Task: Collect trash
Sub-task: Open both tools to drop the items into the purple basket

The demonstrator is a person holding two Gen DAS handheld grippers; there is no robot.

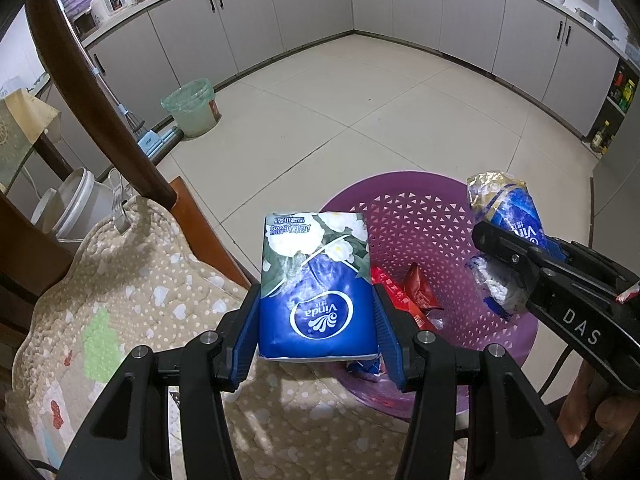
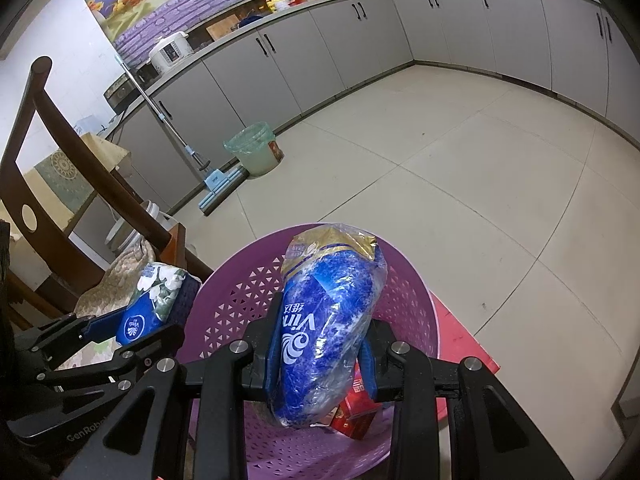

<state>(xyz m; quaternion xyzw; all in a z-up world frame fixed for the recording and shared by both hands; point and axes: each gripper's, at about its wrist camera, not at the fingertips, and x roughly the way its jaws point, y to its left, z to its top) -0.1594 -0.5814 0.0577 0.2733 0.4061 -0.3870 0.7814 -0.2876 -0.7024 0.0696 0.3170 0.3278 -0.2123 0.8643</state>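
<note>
My left gripper [image 1: 318, 320] is shut on a blue and white Vinda tissue pack [image 1: 316, 280], held at the left rim of the purple perforated basket [image 1: 420, 220]. My right gripper [image 2: 320, 356] is shut on a crumpled blue and gold Vinda wrapper [image 2: 324, 320], held above the basket [image 2: 248, 304]. Red wrappers [image 1: 416, 292] lie inside the basket; a red packet [image 2: 356, 412] shows under the wrapper. The right gripper [image 1: 508, 256] with its wrapper [image 1: 504, 204] shows at the right of the left wrist view. The left gripper [image 2: 160, 316] with the pack [image 2: 148, 308] shows at the left of the right wrist view.
A dark wooden chair [image 1: 100, 92] with a beige patterned cushion [image 1: 132, 308] is on the left. A lined trash bin [image 1: 194, 106] and a mop [image 2: 216, 184] stand by the grey cabinets [image 1: 320, 4]. A white bucket [image 1: 76, 208] sits behind the chair. Beige floor tiles [image 1: 360, 120] lie ahead.
</note>
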